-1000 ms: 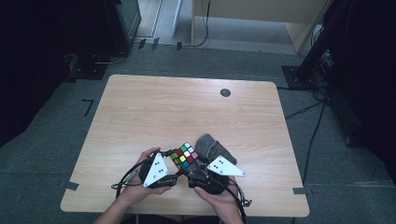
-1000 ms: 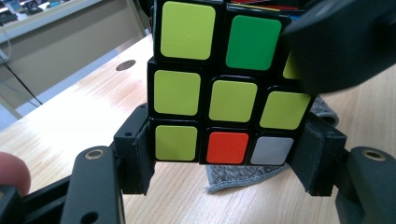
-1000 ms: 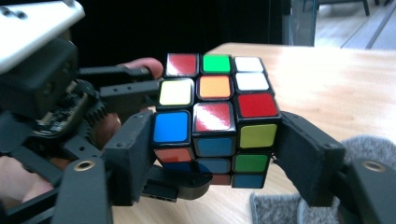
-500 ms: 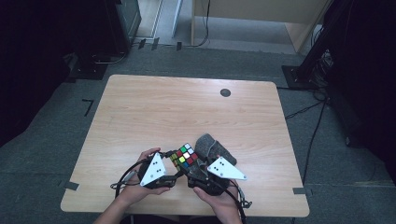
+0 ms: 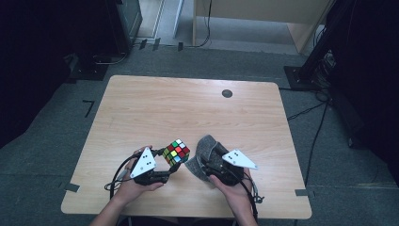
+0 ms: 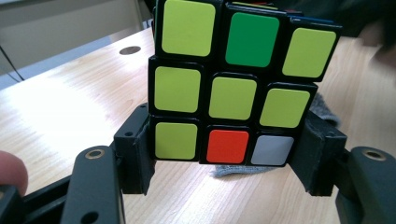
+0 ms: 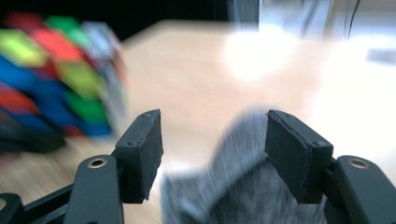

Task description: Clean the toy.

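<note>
Holding: left gripper (image 6: 226, 154) is clamping cube (image 6: 231, 88) by bottom layer; rigid, slick.
Waiting: right gripper (image 7: 215, 149) is gaping empty over soft grey cloth (image 7: 243, 186).

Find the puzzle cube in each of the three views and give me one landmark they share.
High view: the puzzle cube sits near the table's front edge, left of centre, in the left tongs.
Left gripper view: the cube is large at centre, clamped between the jaws, its facing side mostly yellow.
Right gripper view: the cube is blurred at the left edge.
Shared landmark: the grey cloth beside the cube.
</note>
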{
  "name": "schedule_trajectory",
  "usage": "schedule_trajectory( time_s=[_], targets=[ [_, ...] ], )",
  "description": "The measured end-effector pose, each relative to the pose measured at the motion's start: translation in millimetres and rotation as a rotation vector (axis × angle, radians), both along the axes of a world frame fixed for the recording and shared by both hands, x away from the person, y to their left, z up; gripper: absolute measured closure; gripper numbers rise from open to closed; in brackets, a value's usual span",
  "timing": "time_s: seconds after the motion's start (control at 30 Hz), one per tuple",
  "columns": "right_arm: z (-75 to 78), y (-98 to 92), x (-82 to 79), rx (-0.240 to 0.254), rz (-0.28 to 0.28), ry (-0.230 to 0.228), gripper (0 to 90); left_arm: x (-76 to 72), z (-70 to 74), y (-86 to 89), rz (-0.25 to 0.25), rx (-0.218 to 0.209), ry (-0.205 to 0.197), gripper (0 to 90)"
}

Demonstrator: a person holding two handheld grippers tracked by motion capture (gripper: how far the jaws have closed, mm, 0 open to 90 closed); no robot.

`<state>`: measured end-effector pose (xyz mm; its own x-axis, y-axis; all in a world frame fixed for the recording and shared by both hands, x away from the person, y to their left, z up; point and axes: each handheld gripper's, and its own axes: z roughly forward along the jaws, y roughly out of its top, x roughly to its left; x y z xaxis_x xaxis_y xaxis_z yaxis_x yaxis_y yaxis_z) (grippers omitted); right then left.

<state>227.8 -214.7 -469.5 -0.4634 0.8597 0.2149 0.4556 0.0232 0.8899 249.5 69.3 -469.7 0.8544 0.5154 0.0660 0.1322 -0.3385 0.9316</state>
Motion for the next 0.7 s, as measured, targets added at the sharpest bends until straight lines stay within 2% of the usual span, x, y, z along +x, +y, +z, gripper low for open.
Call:
schedule_trajectory(
  time_s=[0.03, 0.1, 0.2, 0.27, 0.37, 0.43, 0.5, 0.6, 0.7],
  targets=[
    [-12.6, 1.6, 6.6, -0.029, 0.006, 0.064, 36.4, -0.2, -0.3, -0.3, -0.002, 0.001, 0.001, 34.1],
    [-30.8, 3.3, 12.8, -0.082, -0.003, 0.097, 38.2, -0.5, -1.0, -0.8, -0.005, 0.005, 0.004, 34.1],
    [-47.6, 3.1, 16.7, -0.16, -0.009, 0.14, 43.1, -0.3, -1.2, -0.4, -0.003, 0.002, 0.008, 34.1],
    [-51.8, 1.8, 18.1, -0.18, -0.001, 0.159, 48.7, 0.1, -1.1, 0.6, -0.001, -0.002, 0.011, 34.1],
    [-52.0, 0.9, 16.6, -0.229, -0.01, 0.156, 57.7, 0.6, -1.3, 1.0, -0.002, -0.006, 0.018, 34.1],
    [-52.0, 0.8, 14.8, -0.24, -0.017, 0.156, 66.7, 0.5, -1.6, 0.5, -0.002, -0.005, 0.02, 34.1],
    [-49.3, -3.5, 14.5, -0.217, -0.019, 0.188, 75.6, 0.2, -2.2, 0.2, -0.006, 0.002, 0.021, 34.1],
    [-45.3, -13.3, 14.3, -0.149, -0.029, 0.23, 79.5, 0.0, -3.5, -1.5, -0.011, 0.014, 0.023, 34.1],
    [-31.8, -22.2, 9.5, -0.059, -0.039, 0.18, 79.9, 0.1, -4.2, -2.7, -0.016, 0.016, 0.028, 34.1]
  ],
)
